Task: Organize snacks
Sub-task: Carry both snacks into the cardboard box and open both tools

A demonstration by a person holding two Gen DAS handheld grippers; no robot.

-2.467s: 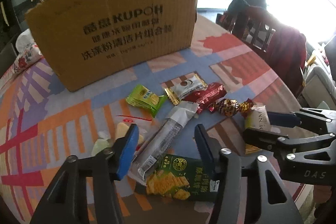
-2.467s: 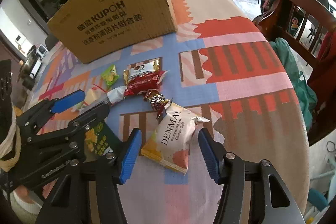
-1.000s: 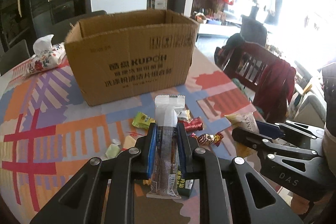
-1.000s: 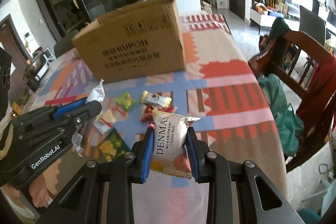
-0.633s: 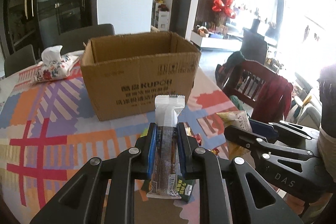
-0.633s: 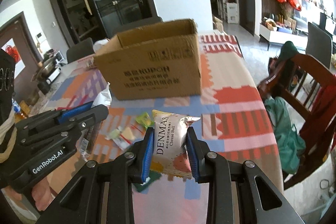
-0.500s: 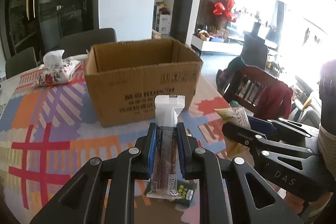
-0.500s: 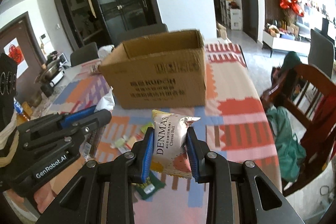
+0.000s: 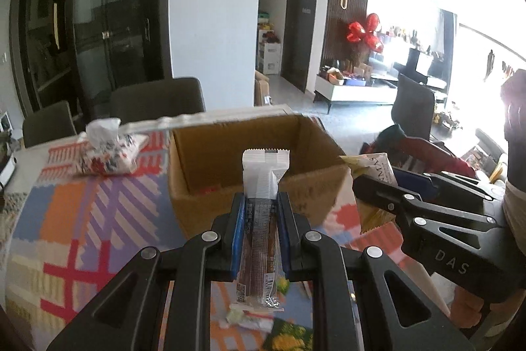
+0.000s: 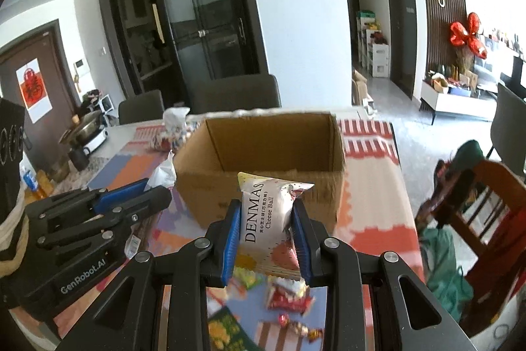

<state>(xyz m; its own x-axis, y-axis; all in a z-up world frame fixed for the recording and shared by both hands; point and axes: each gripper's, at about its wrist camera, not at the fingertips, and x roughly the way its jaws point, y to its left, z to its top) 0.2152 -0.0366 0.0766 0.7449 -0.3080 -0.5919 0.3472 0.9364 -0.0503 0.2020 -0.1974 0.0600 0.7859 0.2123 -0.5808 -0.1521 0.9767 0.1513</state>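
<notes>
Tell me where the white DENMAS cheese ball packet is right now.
The white DENMAS cheese ball packet is clamped in the right gripper, held up just before the open brown cardboard box.

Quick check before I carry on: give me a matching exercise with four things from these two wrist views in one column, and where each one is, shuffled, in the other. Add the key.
Things
1. snack stick
2. Denmas bag
3. cardboard box
4. tissue pack

Places
A. on the table, to the left of the box
B. clamped in the left claw
C. open, standing ahead of both claws
D. clamped in the right claw

Pairs: 1-B, 2-D, 3-C, 4-A
</notes>
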